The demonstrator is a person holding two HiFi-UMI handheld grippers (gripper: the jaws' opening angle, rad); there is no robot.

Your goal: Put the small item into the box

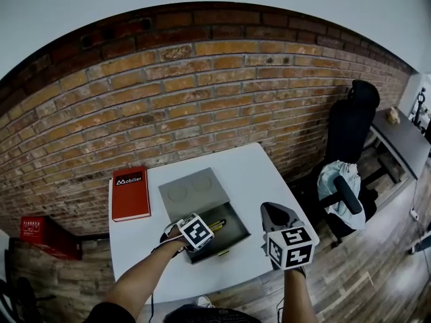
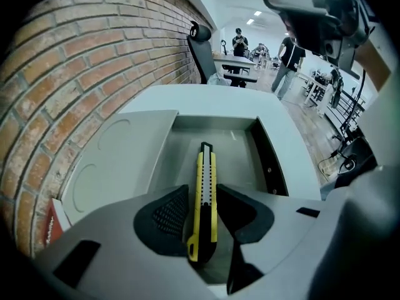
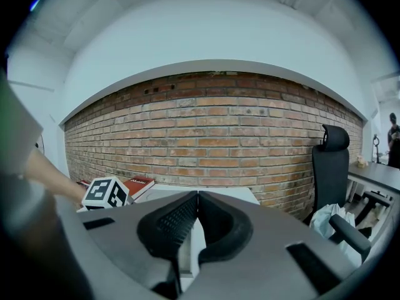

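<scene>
A red book (image 1: 130, 194) lies just left of the box (image 2: 265, 161), which stands open on the white table (image 1: 249, 173). Over the box, the left gripper (image 2: 203, 191) points steeply down, jaws parted, with the yellow utility knife (image 2: 205, 164) between them and reaching into the box. Right of the box, the right gripper (image 3: 197, 199) hovers with jaws together, empty.

Head view: the left gripper (image 1: 199, 234) covers its own jaws and most of the knife (image 1: 217, 225). Only a short yellow length shows inside the box (image 1: 236, 230).

Left gripper view: the gripper body cuts off the book (image 2: 52, 225). The distant people (image 2: 240, 41) are too small to describe.
</scene>
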